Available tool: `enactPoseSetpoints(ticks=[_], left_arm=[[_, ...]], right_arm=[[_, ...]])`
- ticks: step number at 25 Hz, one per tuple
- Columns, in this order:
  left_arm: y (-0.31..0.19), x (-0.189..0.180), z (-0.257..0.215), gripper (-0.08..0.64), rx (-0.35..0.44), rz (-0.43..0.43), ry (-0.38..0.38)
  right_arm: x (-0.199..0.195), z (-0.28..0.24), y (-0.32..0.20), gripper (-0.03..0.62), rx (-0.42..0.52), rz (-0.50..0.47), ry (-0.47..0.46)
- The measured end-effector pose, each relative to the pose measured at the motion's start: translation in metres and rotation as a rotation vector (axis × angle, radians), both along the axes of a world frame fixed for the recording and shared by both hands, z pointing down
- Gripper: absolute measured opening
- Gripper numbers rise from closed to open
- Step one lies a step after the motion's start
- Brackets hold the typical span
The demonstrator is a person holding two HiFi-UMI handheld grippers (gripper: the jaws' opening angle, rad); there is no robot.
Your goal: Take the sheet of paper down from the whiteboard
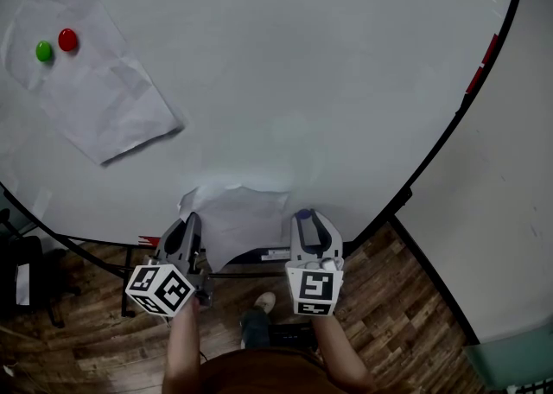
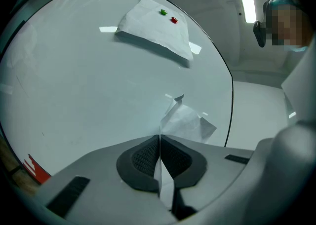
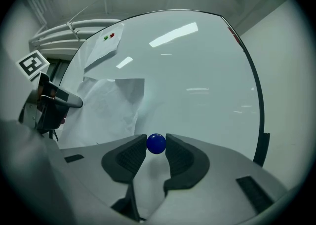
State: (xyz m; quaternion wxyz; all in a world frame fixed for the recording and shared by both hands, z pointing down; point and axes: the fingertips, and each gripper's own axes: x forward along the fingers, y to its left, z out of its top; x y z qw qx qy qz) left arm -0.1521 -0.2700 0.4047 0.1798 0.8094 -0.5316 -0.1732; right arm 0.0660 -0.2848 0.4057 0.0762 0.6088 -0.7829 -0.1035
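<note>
A creased white sheet of paper (image 1: 235,221) hangs low on the whiteboard (image 1: 302,81), between my two grippers. My left gripper (image 1: 192,223) is shut on that sheet's left edge; in the left gripper view the paper (image 2: 185,120) runs out from between the closed pads (image 2: 143,157). My right gripper (image 3: 156,140) is shut on a round blue magnet (image 3: 156,143) at the sheet's right side, seen in the head view as a blue magnet (image 1: 302,212) at the fingertips. Both grippers point level at the board.
A second sheet (image 1: 91,81) is held at the board's upper left by a green magnet (image 1: 43,51) and a red magnet (image 1: 67,39). The board's black frame (image 1: 449,124) carries red marks (image 1: 490,48). Wood floor (image 1: 389,323) and a wall (image 1: 510,211) lie to the right. A person (image 2: 289,21) stands beside the board.
</note>
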Motion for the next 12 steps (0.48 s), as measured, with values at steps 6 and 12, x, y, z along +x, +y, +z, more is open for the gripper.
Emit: enactPoseSetpoints(ticks=[6,12], left_arm=[[-0.0010,-0.0003,0.0004,0.025,0.005,0.007,0.001],[-0.0019,0.0000,-0.0028,0.025,0.014,0.011,0.004]], right_arm=[[0.0017,0.0010,-0.0010,0.135,0.002,0.014,0.006],[0.0007,0.0001,-0.0005,0.135,0.005,0.018,0.006]])
